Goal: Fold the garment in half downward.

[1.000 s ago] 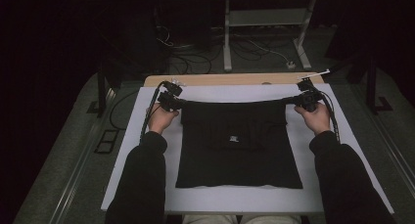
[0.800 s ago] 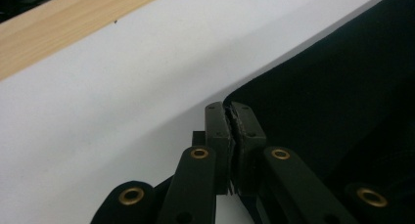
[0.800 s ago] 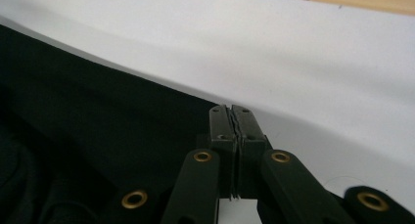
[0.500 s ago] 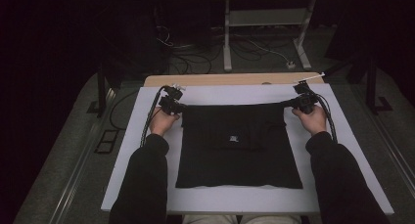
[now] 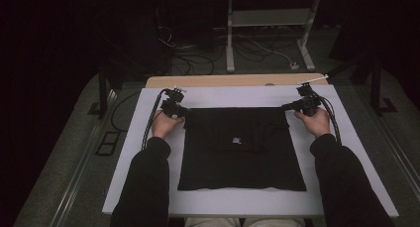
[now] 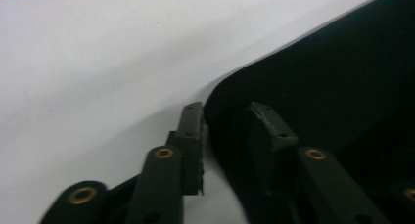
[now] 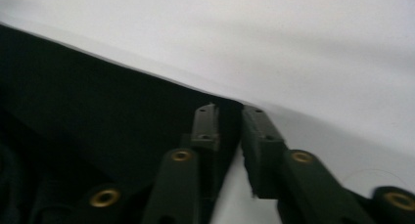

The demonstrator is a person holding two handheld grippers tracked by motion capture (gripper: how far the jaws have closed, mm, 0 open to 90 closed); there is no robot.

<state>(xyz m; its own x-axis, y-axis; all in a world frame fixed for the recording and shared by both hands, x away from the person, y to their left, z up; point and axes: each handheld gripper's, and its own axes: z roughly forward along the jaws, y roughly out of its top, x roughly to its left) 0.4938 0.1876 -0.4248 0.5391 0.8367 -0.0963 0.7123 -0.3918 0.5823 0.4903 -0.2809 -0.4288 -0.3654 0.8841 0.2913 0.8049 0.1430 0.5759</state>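
Black cloth, a folded garment with a small pale label near its middle, lies flat on the white board that covers the table, its far edge straight and its near edge running along the 6 o'clock side of the board. At the garment's 10 o'clock corner, in the high view, sits the left gripper, held by the left hand, its cable looping back toward the sleeve. At the 2 o'clock corner sits the right gripper, held by the right hand, with its own cable trailing past the wrist. The two grippers are well apart, one at each far corner, and point inward toward each other. In the left gripper view, the left gripper has its jaws a narrow gap apart, having just been opening; the rounded corner of the cloth lies between them, and the pads no longer press on it. In the right gripper view, the right gripper shows a slimmer gap, its jaws likewise just opened, with the cloth's corner reaching into the gap and lying loose on the board.
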